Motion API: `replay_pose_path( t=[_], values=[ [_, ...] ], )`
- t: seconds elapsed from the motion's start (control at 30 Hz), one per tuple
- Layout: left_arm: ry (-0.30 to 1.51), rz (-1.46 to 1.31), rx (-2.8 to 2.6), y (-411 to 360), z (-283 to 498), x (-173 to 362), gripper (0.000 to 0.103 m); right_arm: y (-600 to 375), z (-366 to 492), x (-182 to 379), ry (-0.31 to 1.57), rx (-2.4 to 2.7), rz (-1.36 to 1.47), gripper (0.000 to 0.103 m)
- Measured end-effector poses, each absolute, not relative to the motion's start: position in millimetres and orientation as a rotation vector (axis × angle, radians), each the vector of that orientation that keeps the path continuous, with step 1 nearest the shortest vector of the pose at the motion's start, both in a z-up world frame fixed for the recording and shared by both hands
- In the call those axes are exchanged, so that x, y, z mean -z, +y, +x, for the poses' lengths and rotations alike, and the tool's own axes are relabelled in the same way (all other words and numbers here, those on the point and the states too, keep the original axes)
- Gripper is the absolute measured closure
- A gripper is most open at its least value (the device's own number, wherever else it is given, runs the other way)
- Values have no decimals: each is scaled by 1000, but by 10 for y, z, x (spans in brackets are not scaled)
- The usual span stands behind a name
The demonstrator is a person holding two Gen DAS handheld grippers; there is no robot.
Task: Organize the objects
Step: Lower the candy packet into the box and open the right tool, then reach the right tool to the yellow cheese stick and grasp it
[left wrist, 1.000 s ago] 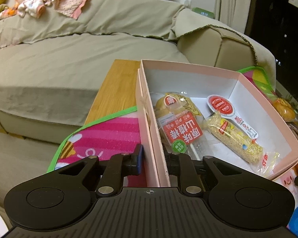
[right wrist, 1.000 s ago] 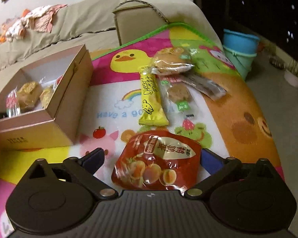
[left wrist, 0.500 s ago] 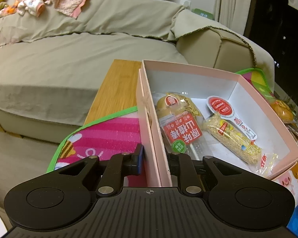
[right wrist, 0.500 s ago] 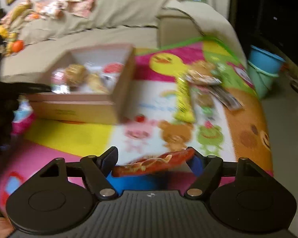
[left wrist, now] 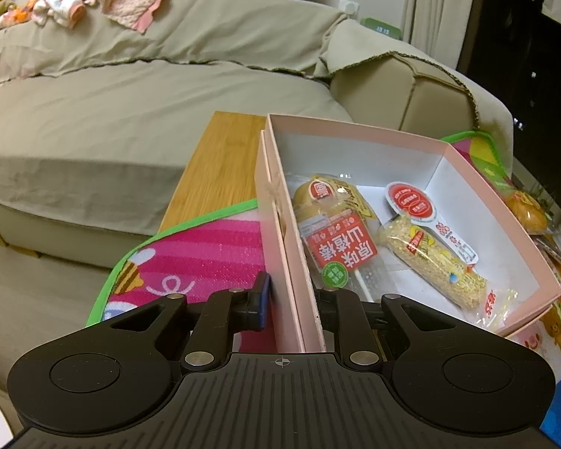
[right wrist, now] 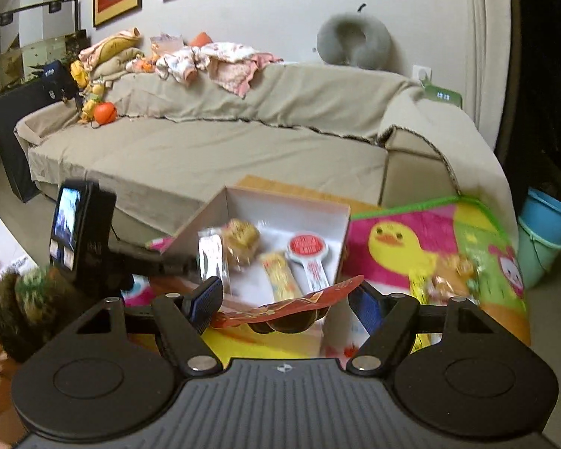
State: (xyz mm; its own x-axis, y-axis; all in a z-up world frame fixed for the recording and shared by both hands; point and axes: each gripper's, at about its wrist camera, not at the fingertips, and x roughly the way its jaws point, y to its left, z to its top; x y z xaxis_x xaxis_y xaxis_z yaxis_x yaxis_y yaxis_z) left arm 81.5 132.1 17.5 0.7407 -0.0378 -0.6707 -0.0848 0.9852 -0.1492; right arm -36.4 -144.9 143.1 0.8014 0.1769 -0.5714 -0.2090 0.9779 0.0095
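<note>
A pink cardboard box [left wrist: 355, 127] stands on the play mat. It holds a red-labelled stick snack [left wrist: 340, 250] and a yellow grain bar [left wrist: 434, 265]. My left gripper [left wrist: 293, 295] is shut on the box's near left wall, one finger outside and one inside. In the right wrist view, my right gripper [right wrist: 284, 305] is shut on a red snack pouch [right wrist: 291, 307], held edge-on in the air just in front of the box [right wrist: 291, 202]. The left gripper [right wrist: 161, 262] shows there at the box's left side.
A colourful play mat [right wrist: 411, 232] covers a wooden table [left wrist: 220, 164]. A yellow snack bar [right wrist: 419, 292] and wrapped buns [right wrist: 456, 265] lie on it right of the box. A beige sofa [right wrist: 205, 149] runs behind. A blue bucket [right wrist: 542, 235] stands far right.
My right gripper closed on the red pouch, lifted it off the mat and swung toward the box, rolling as it rose. The left gripper and box stayed still.
</note>
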Motion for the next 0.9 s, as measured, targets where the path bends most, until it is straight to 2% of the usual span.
replay_pose_path(
  t=[0.23,0.27,0.3,0.33,0.5,0.73,0.9],
  values=[
    [743,-178,-30,1313,834,-168,84,-1352,289,-1896,438,-221,4,28],
    [743,-178,-31,1311,835,-168,84,-1362,408,-1931,413,-223,29,24],
    [744,-176,-30,1310,837,-168,84,-1372,529,-1949,402,-217,46,10],
    [743,-176,-29,1311,837,-167,84,-1391,652,-1942,409,-202,62,6],
    [743,-173,-25,1320,834,-163,84,-1611,719,-1654,481,-156,112,1],
    [742,-180,-28,1309,842,-171,84,-1796,115,-956,559,0,-110,0],
    [746,-188,-39,1310,837,-168,84,-1970,-229,-650,614,52,-111,0]
  ],
)
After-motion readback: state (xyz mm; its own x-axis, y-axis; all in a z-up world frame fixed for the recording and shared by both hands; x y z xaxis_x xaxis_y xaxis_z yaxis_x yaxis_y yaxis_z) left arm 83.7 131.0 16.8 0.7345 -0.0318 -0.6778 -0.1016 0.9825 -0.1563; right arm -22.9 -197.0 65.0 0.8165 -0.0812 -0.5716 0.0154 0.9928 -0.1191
